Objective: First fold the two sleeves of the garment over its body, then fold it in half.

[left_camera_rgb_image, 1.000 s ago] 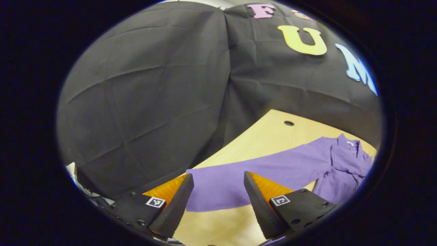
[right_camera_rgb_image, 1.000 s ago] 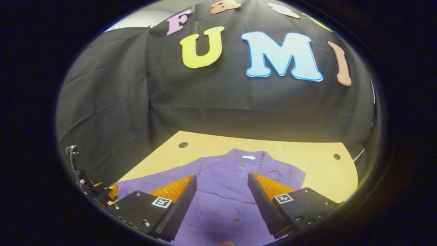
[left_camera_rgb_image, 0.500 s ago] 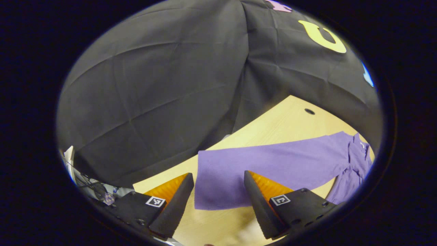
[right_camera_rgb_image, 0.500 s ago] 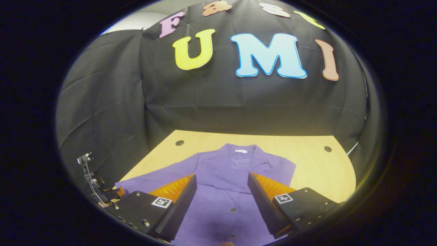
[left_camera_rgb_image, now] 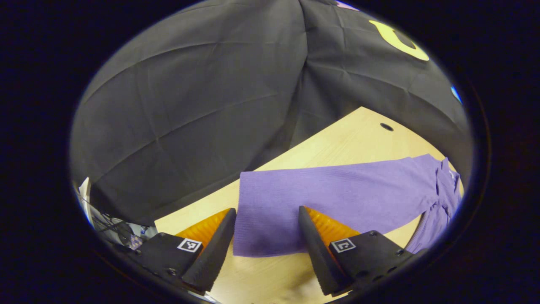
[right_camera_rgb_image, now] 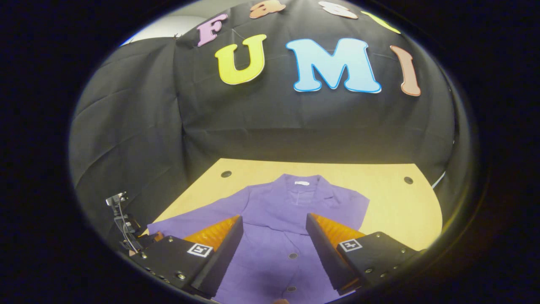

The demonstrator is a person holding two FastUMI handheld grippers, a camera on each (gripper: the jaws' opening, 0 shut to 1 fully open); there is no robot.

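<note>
A purple button-up shirt [right_camera_rgb_image: 278, 211] lies flat on the pale wooden table [right_camera_rgb_image: 392, 211], collar [right_camera_rgb_image: 301, 185] at the far side. One sleeve [left_camera_rgb_image: 337, 194] stretches straight out to the side. Its cuff end [left_camera_rgb_image: 261, 236] lies on the table between the fingers of my left gripper [left_camera_rgb_image: 266, 210], which is open and low over it. My right gripper [right_camera_rgb_image: 274, 217] is open above the shirt's buttoned front, touching nothing. In the right gripper view the stretched sleeve [right_camera_rgb_image: 190, 219] runs off to the left. I cannot tell how the other sleeve lies.
Black cloth walls close off the back and left of the table. Round holes [right_camera_rgb_image: 226, 174] [right_camera_rgb_image: 408, 180] sit near the far corners. The table's left edge [left_camera_rgb_image: 198, 202] runs just beyond the cuff. Cables and a small device [right_camera_rgb_image: 120, 211] hang past that edge.
My left gripper has swung left and closed in on the sleeve's end, so the cuff now lies between its fingers. The right gripper drew back slightly above the shirt front.
</note>
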